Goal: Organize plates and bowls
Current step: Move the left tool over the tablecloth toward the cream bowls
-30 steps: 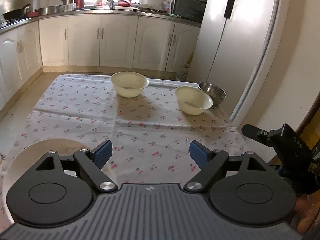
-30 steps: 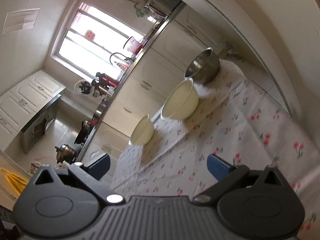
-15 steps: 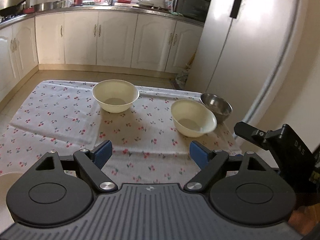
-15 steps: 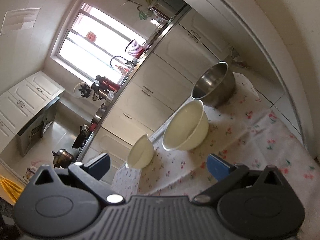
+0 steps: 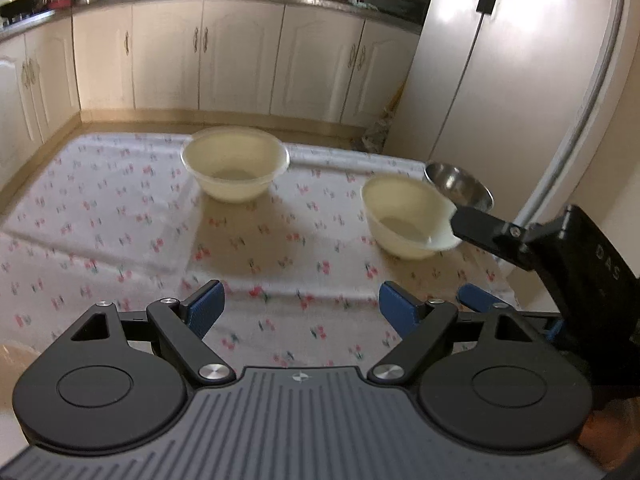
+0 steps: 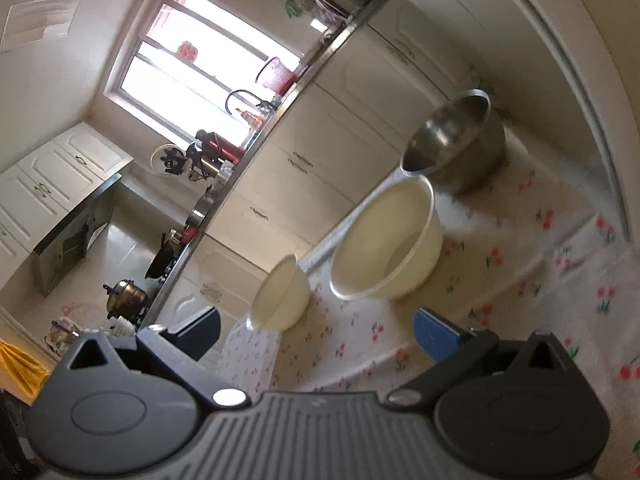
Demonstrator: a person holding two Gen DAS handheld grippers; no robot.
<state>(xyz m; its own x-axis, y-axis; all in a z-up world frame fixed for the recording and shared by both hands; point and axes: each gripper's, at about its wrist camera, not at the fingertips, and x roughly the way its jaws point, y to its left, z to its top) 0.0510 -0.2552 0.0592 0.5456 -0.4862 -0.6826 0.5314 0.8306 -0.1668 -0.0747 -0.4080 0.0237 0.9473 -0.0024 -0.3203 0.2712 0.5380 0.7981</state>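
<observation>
Two cream bowls stand on a table with a cherry-print cloth (image 5: 120, 216): one at the far middle (image 5: 235, 164), one to the right (image 5: 406, 218). A steel bowl (image 5: 458, 186) stands just behind the right one. In the right wrist view I see the near cream bowl (image 6: 386, 246), the far cream bowl (image 6: 280, 298) and the steel bowl (image 6: 456, 140). My left gripper (image 5: 302, 308) is open and empty above the near table. My right gripper (image 6: 316, 334) is open and empty, tilted, close to the near cream bowl; in the left wrist view one of its fingers (image 5: 484, 232) overlaps that bowl's right rim.
A tall refrigerator (image 5: 516, 80) stands right of the table. White kitchen cabinets (image 5: 240, 56) with a counter run along the back wall. A pale plate edge (image 5: 12, 354) shows at the lower left. The table's right edge (image 6: 612, 216) is near the steel bowl.
Both grippers have moved forward toward the bowls. The right gripper's finger has come up to the near cream bowl's rim. The plate at the lower left has slid almost out of view.
</observation>
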